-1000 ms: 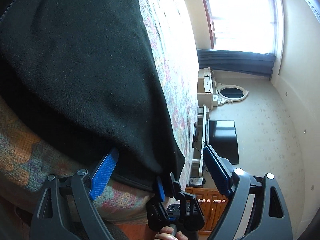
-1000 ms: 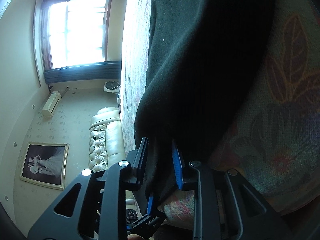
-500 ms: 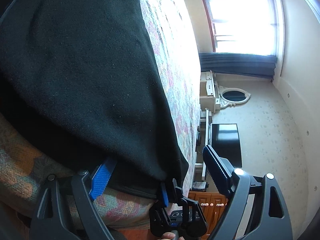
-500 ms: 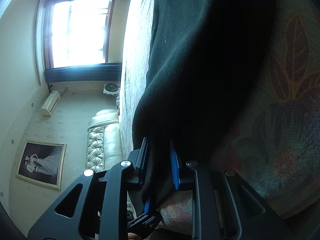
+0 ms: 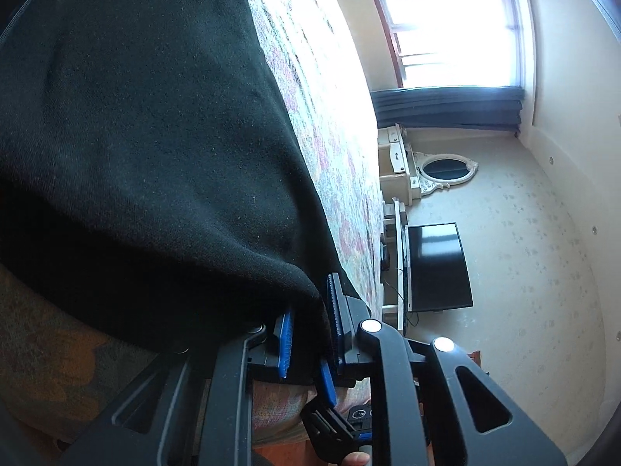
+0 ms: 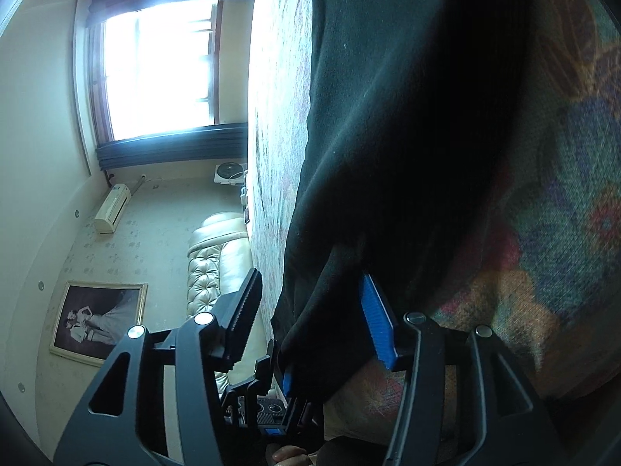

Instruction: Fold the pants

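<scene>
Black pants [image 5: 147, 136] lie on a flower-patterned bedspread [image 5: 333, 147]. In the left wrist view my left gripper [image 5: 310, 326] is shut on the near corner of the pants, the cloth pinched between its blue pads. In the right wrist view the pants [image 6: 407, 136] hang between the fingers of my right gripper [image 6: 310, 310], which stands open around the cloth edge. The other gripper's tip shows low in each view.
The bedspread [image 6: 279, 136] runs toward a bright window [image 5: 446, 23]. A television [image 5: 438, 268] and a white dresser [image 5: 396, 163] stand past the bed. A tufted sofa [image 6: 213, 256], a wall air conditioner [image 6: 112, 213] and a framed picture [image 6: 97, 322] are on the other side.
My left gripper has closed onto the pants corner; it was wide open before. My right gripper has opened; it was clamped on the cloth edge before.
</scene>
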The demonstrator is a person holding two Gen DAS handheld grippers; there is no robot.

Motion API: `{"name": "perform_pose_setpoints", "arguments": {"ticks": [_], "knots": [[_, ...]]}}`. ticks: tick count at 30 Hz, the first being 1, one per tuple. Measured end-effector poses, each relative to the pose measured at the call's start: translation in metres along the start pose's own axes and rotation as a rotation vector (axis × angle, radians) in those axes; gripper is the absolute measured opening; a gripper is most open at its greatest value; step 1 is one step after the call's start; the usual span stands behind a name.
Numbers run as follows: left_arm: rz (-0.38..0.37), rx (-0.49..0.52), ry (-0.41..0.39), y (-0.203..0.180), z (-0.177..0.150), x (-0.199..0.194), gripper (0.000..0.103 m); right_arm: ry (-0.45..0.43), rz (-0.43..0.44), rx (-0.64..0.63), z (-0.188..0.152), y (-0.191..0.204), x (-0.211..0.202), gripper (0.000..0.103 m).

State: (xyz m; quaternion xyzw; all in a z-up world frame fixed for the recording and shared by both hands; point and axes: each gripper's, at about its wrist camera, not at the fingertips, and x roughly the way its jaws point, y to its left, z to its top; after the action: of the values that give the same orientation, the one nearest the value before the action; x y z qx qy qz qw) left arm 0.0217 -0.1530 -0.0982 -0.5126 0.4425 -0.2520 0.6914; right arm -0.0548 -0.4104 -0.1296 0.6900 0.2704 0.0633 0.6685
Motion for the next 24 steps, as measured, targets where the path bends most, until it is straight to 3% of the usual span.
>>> {"name": "perform_pose_setpoints", "arguments": {"ticks": [4, 5, 6, 8, 9, 11, 15, 18, 19, 23, 24], "knots": [[0.038, -0.032, 0.029, 0.005, -0.009, 0.004, 0.017, 0.002, -0.017, -0.017, 0.001, 0.006, 0.008, 0.046], [0.041, -0.04, 0.032, 0.007, -0.012, 0.004, 0.021, 0.003, -0.023, -0.016, 0.0, 0.009, 0.01, 0.044], [0.048, -0.053, 0.032, 0.009, -0.016, 0.005, 0.03, 0.013, -0.029, -0.026, 0.0, 0.01, 0.013, 0.041], [0.044, -0.075, 0.01, 0.01, -0.02, 0.004, 0.033, 0.027, -0.044, -0.033, 0.002, 0.009, 0.019, 0.026], [0.039, -0.077, 0.007, 0.009, -0.019, 0.004, 0.039, 0.028, -0.045, -0.016, 0.003, 0.005, 0.021, 0.017], [0.015, -0.09, 0.001, 0.006, -0.018, 0.003, 0.05, 0.032, -0.044, 0.02, 0.004, -0.003, 0.025, 0.007], [-0.022, -0.114, -0.041, 0.003, -0.011, -0.001, 0.072, 0.028, -0.029, -0.003, 0.002, 0.001, 0.024, 0.007], [-0.007, -0.116, -0.028, 0.007, -0.007, 0.003, 0.072, 0.029, -0.025, -0.001, 0.001, 0.003, 0.024, 0.007], [-0.009, -0.095, -0.019, 0.006, -0.007, 0.004, 0.071, 0.029, -0.022, 0.003, 0.0, 0.003, 0.024, 0.007], [0.069, -0.024, 0.015, 0.011, -0.011, -0.003, 0.012, 0.041, -0.021, -0.016, -0.001, 0.0, 0.017, 0.007], [0.082, -0.024, 0.014, 0.015, -0.011, -0.007, 0.011, 0.047, -0.024, -0.025, -0.003, 0.002, 0.015, 0.007]]}}
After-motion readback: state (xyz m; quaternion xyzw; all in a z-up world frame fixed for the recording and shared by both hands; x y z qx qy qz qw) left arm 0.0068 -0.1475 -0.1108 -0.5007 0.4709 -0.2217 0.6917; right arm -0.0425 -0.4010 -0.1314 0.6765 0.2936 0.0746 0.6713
